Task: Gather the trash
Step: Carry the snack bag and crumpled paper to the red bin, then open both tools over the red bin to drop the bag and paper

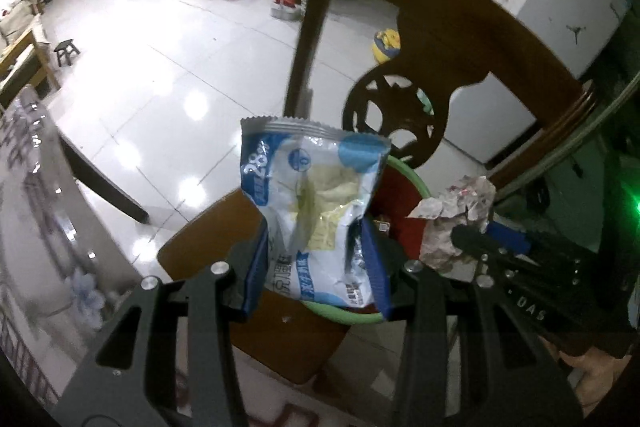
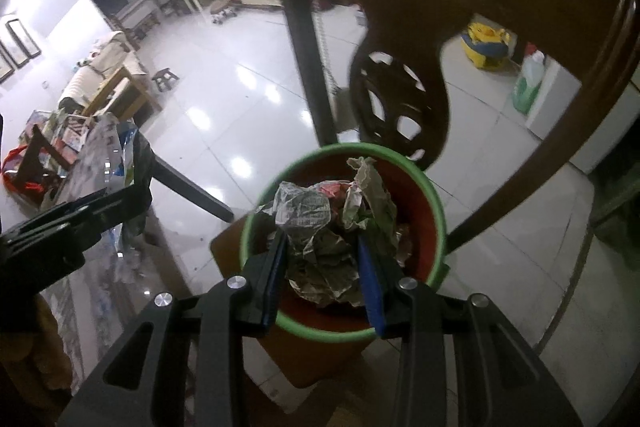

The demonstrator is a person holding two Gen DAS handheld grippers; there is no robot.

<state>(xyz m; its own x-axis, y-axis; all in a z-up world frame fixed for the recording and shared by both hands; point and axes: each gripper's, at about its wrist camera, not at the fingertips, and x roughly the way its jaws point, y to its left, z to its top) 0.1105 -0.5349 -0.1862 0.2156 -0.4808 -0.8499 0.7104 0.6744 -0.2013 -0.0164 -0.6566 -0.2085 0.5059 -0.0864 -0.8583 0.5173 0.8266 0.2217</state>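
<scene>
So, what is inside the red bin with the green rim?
The red bin seems to hold only a glimpse of reddish scrap. The crumpled paper clamped in the right gripper hangs over the opening and covers most of the inside, so the bottom cannot be seen.

Two grippers: the left gripper [image 1: 316,259] and the right gripper [image 2: 322,271]. One blue-and-white snack wrapper [image 1: 316,195], one crumpled newspaper wad [image 2: 324,247], one green-rimmed red bin [image 2: 436,203], one carved wooden chair [image 2: 400,107], one small dark stool [image 1: 66,51] on the tiles, one yellow toy [image 2: 486,45].
</scene>
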